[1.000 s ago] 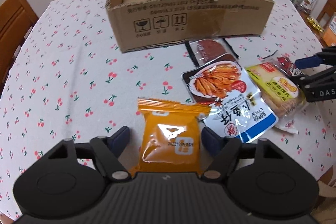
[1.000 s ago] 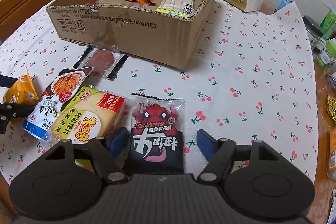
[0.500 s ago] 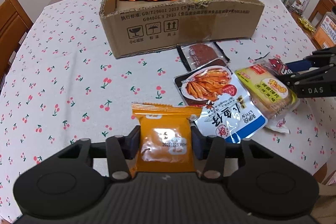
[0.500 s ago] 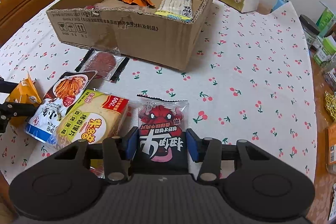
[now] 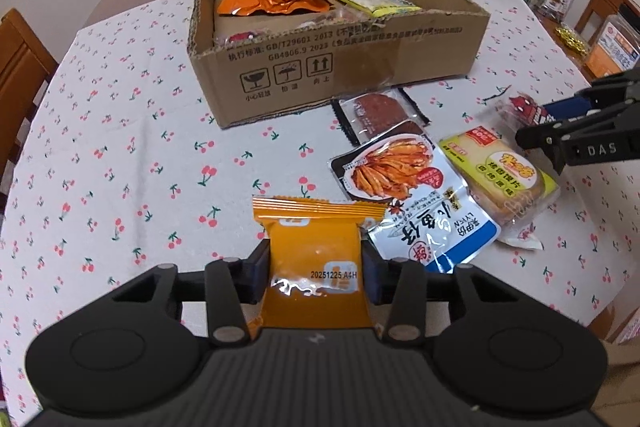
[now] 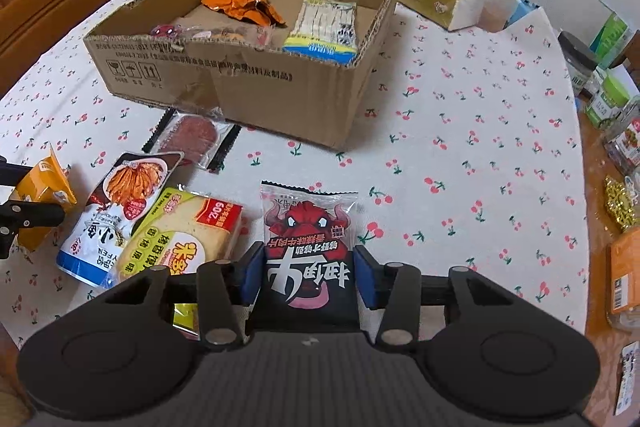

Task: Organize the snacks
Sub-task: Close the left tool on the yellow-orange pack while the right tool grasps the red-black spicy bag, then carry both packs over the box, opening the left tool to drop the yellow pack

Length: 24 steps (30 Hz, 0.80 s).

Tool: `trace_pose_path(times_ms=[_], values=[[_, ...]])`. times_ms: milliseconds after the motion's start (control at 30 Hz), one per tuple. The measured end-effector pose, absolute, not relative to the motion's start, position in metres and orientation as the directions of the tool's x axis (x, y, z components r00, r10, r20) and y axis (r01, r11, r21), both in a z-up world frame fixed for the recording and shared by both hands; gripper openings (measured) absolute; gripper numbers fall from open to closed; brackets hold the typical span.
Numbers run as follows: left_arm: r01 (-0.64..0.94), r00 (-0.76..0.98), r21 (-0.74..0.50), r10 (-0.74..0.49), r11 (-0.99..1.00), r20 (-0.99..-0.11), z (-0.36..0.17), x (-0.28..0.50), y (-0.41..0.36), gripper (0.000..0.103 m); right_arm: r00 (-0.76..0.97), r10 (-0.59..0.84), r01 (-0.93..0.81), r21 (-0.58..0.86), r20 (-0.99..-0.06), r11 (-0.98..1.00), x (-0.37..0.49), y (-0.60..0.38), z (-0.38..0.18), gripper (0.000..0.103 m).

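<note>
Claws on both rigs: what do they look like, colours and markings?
Both alike: the left claw and right claw are matte black, with blue pads, silver pivot screws, two round discs and a ribbed centre. Seen from the left wrist, the right claw carries white "DAS" lettering. No cables visible.

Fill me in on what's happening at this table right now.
Someone is sorting snacks with a handheld gripper in each hand. The left gripper is shut on an orange packet, and the right gripper is shut on a black-and-red bull packet. A cardboard box ahead already holds a few snacks. Three more packets lie on the cherry tablecloth: the toast slices, the dried fish and the sausage slices.
</note>
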<state>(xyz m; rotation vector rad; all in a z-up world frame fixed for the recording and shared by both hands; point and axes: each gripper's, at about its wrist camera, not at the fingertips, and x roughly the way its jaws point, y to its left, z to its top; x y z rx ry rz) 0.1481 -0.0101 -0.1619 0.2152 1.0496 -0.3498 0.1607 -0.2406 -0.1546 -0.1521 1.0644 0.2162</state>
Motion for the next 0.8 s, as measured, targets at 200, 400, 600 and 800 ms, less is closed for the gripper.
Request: trace_pose_path(times_ms=[200, 400, 600, 800], values=[[0.415, 0.432, -0.007, -0.203, 0.910, -0.879, -0.137, 0.150, -0.006, 0.044, 0.470, 0.110, -0.247, -0.011, -0.876, 0.969, 0.162, -0.244, -0.134, 0.052], [0.458, 0.434, -0.028, -0.251, 0.889, -0.865, -0.104, 0.160, -0.006, 0.044, 0.490, 0.141, -0.269, 0.004, -0.860, 0.963, 0.163, -0.244, -0.104, 0.052], [0.495, 0.493, -0.018, -0.298, 0.868, -0.818, -0.076, 0.187, -0.015, 0.044, 0.532, 0.172, -0.301, 0.004, -0.829, 0.954, 0.167, -0.240, -0.074, 0.052], [0.501, 0.537, -0.009, -0.318, 0.866, -0.782, -0.065, 0.241, -0.028, 0.044, 0.561, 0.193, -0.315, 0.008, -0.805, 0.949, 0.177, -0.236, -0.060, 0.052]])
